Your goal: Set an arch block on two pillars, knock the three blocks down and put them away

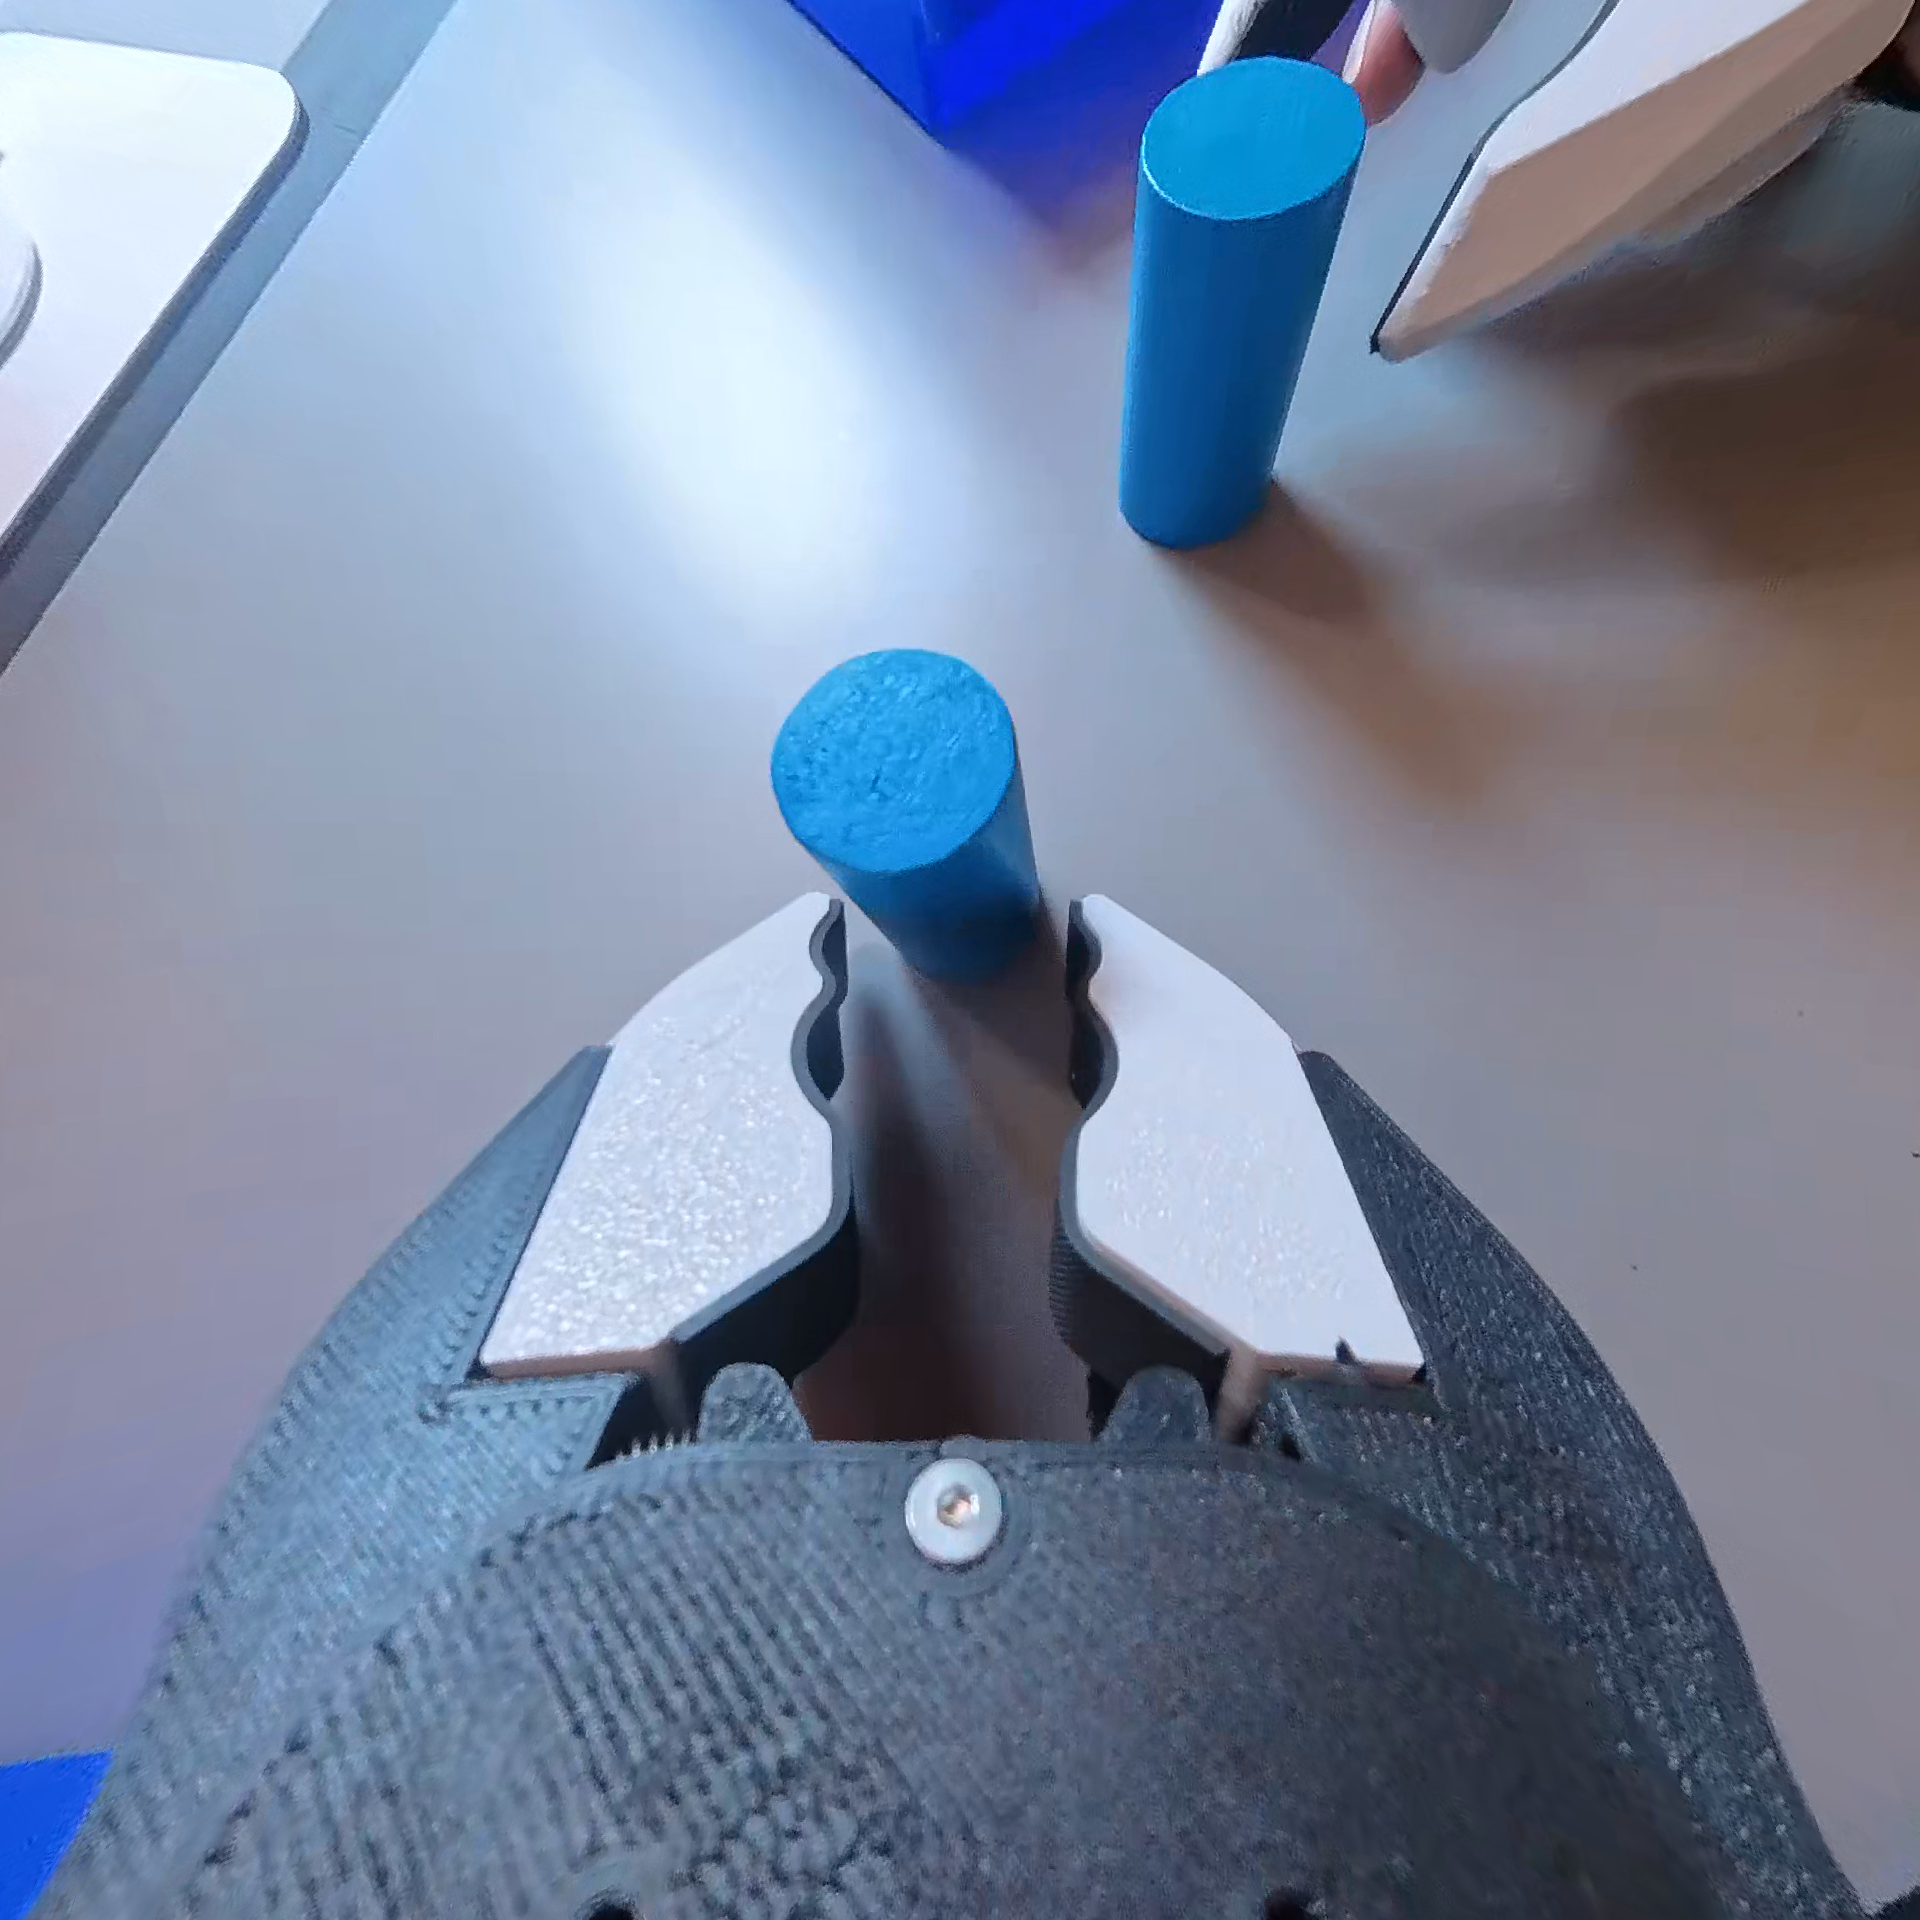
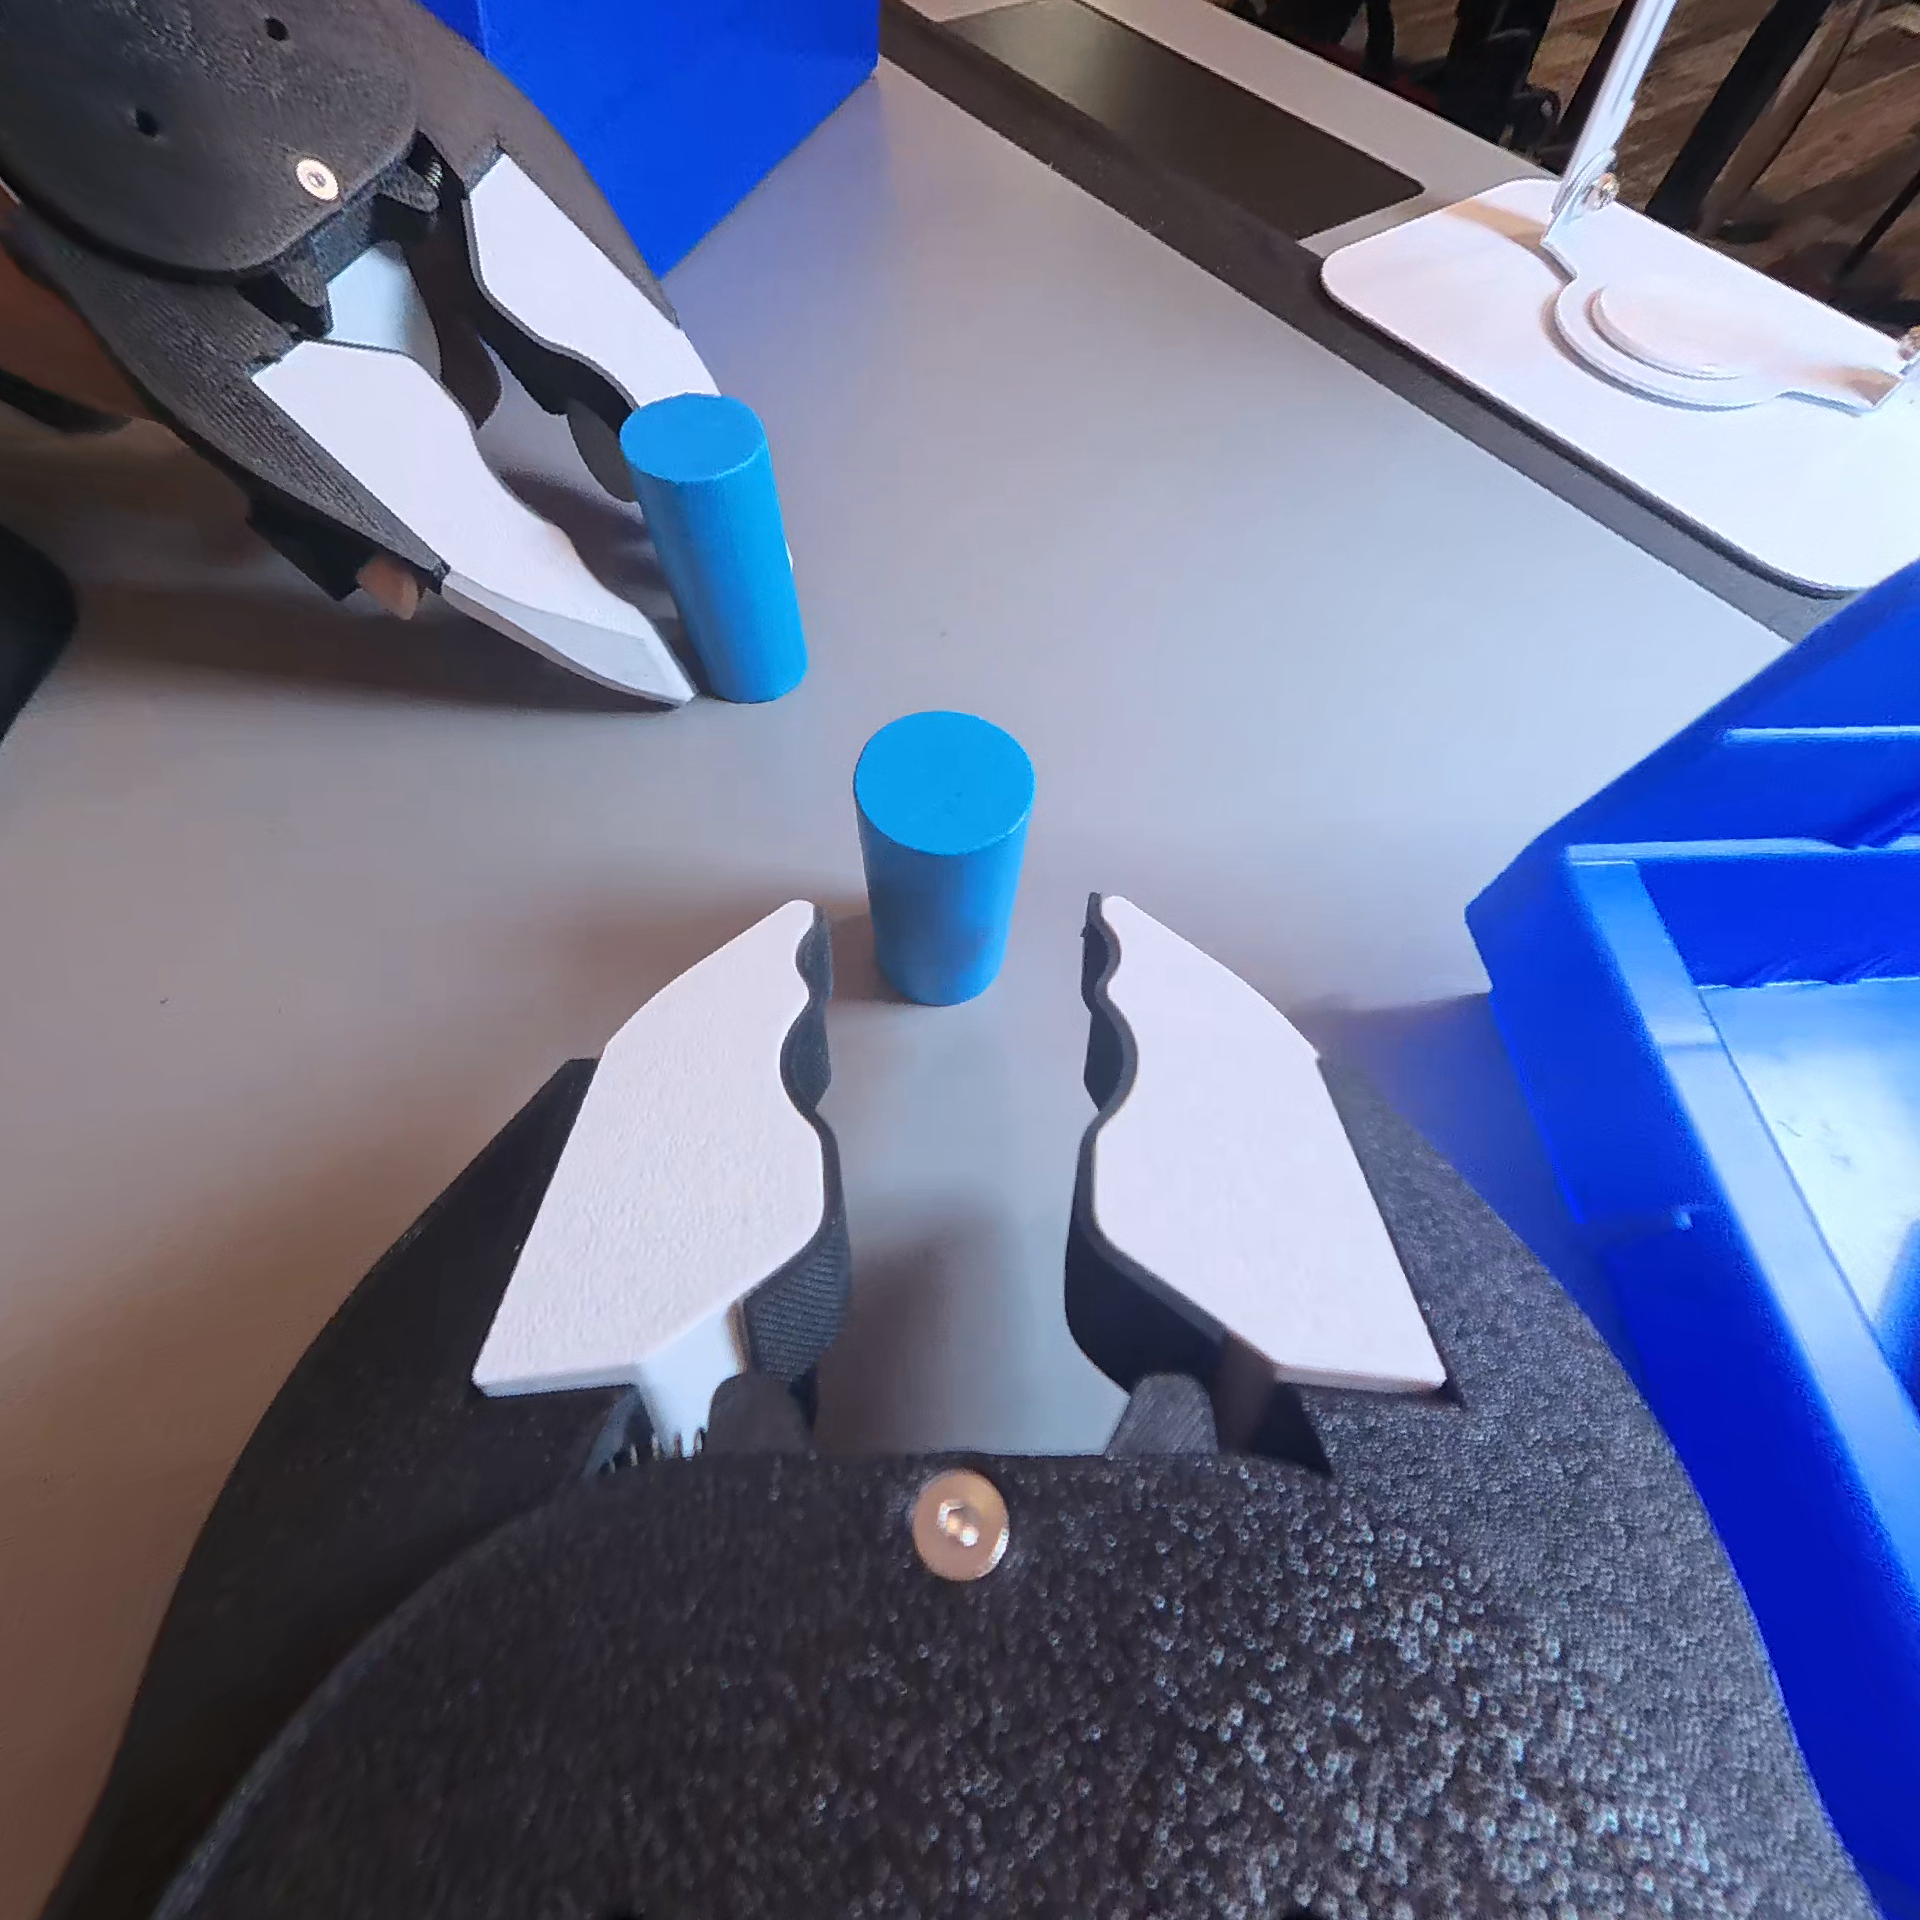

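Two blue cylinder pillars stand upright on the grey table (image 2: 1143,571), apart from each other. My left gripper (image 1: 956,914) is open, and one pillar (image 1: 904,821) stands at its fingertips, with a gap on each side. The right wrist view shows this pillar (image 2: 717,551) farther off with the left gripper (image 2: 681,535) around it. My right gripper (image 2: 951,909) is open, and the other pillar (image 2: 940,862) stands just ahead of its fingertips, untouched. In the left wrist view this pillar (image 1: 1226,312) is at the upper right, beside one of the right gripper's fingers (image 1: 1610,177). No arch block is in view.
An open blue bin (image 2: 1662,1039) stands at the right, close to my right gripper. A blue box (image 2: 675,104) stands at the back and also shows in the left wrist view (image 1: 987,83). A white stand base (image 2: 1558,343) lies at the far right edge.
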A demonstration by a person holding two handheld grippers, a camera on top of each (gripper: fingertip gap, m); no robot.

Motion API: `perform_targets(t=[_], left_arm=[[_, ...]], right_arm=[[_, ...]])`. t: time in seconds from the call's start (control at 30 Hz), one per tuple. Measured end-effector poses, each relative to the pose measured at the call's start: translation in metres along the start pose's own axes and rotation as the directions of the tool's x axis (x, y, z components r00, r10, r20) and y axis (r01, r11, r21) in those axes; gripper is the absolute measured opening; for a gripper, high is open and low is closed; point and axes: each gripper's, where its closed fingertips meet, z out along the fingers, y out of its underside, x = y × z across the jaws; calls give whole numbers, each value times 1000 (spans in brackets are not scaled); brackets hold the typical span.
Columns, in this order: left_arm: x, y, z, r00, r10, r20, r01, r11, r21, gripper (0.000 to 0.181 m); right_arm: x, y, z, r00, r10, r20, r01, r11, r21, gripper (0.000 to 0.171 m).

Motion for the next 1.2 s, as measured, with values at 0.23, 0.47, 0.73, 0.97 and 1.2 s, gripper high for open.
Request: perform_targets(t=[0.23,0.47,0.73,0.97,1.2], left_arm=[[8,-5,2,999,6,-36,-6,1000,6,31],[17,-11,7,999,17,-49,-17,1000,3,31],[19,-13,9,998,-1,-58,2,1000,6,31],[17,-14,8,999,4,-50,-3,1000,18,42],[-11,-48,-61,997,33,67,-41,993,113,51]], right_arm=[[-5,5,9,1000,-25,5,25,999,-44,43],[-6,4,13,1000,-27,2,27,998,-51,34],[-11,3,17,999,-42,13,42,998,-54,30],[-12,3,16,999,-39,18,40,998,-51,31],[-4,-7,-6,1000,-3,2,3,1000,12,37]])
